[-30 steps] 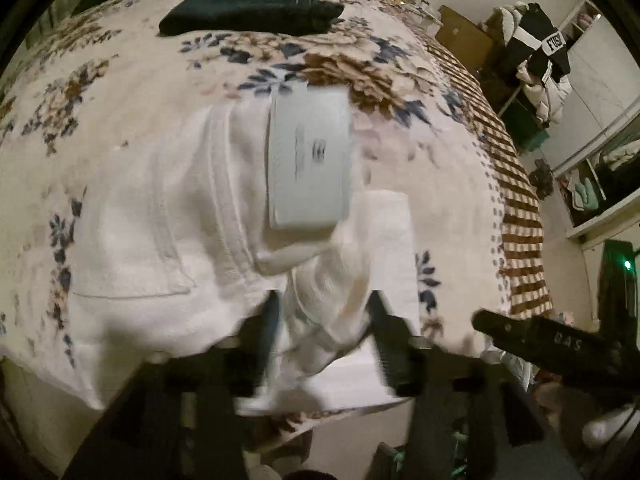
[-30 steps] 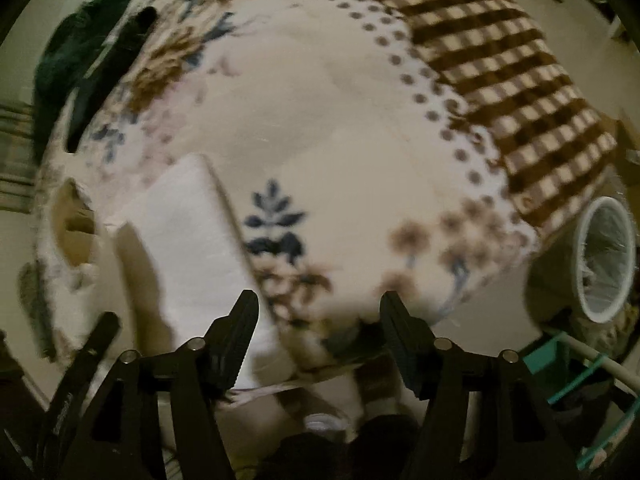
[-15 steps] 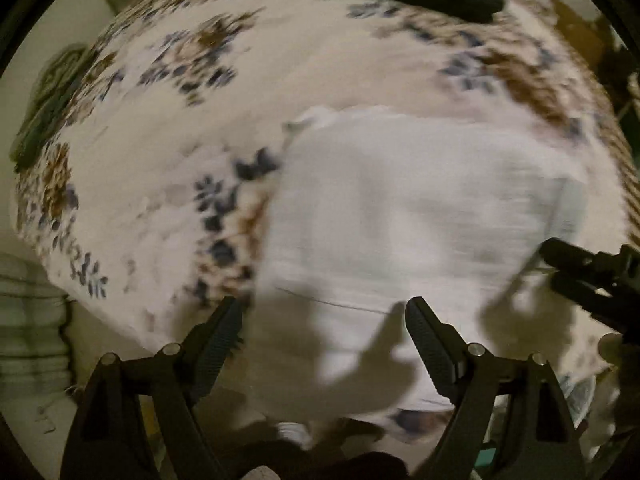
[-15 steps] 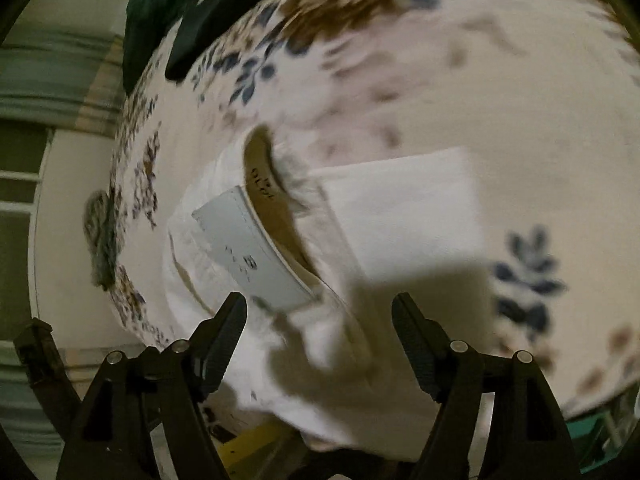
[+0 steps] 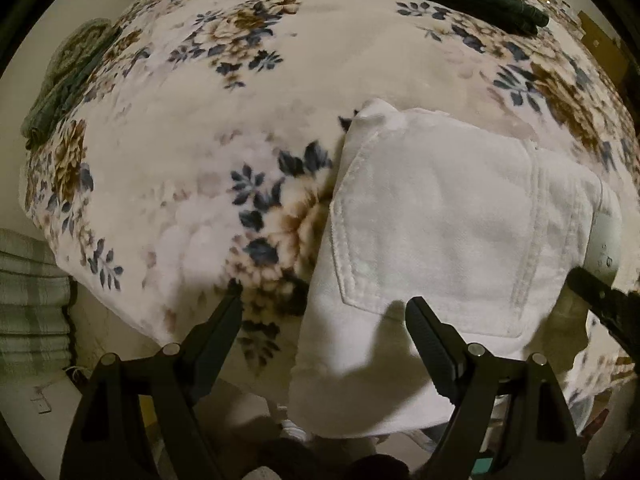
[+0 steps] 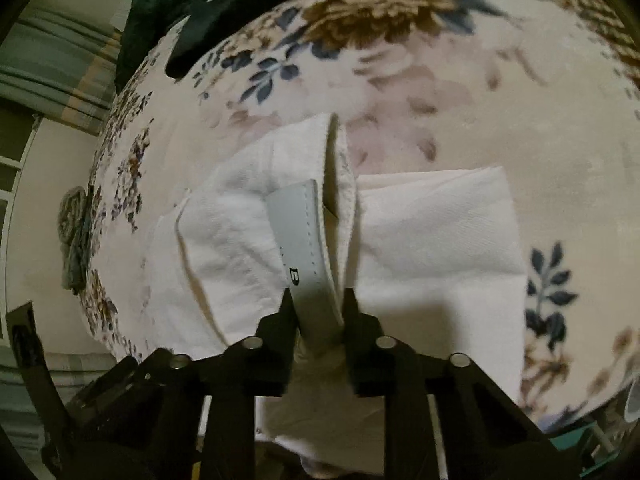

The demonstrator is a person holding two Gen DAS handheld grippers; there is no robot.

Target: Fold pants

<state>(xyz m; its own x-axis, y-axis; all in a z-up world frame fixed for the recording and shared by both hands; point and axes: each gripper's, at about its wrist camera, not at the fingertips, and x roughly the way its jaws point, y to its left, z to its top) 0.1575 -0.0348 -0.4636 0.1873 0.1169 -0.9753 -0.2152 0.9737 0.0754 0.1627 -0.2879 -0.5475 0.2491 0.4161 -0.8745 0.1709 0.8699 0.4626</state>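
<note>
White denim pants (image 5: 440, 216) lie folded at the bed's (image 5: 200, 100) near edge, back pocket up, grey waistband patch (image 6: 308, 248) showing. I see bare floral blanket left and beyond. My left gripper (image 5: 324, 312) hovers low, jaws apart; my right gripper (image 6: 316, 304) has its jaws clamped on the patch.

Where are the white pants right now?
The white pants lie folded on the flowered blanket near its front edge, right of centre in the left wrist view. The right gripper pinches their waistband.
</note>
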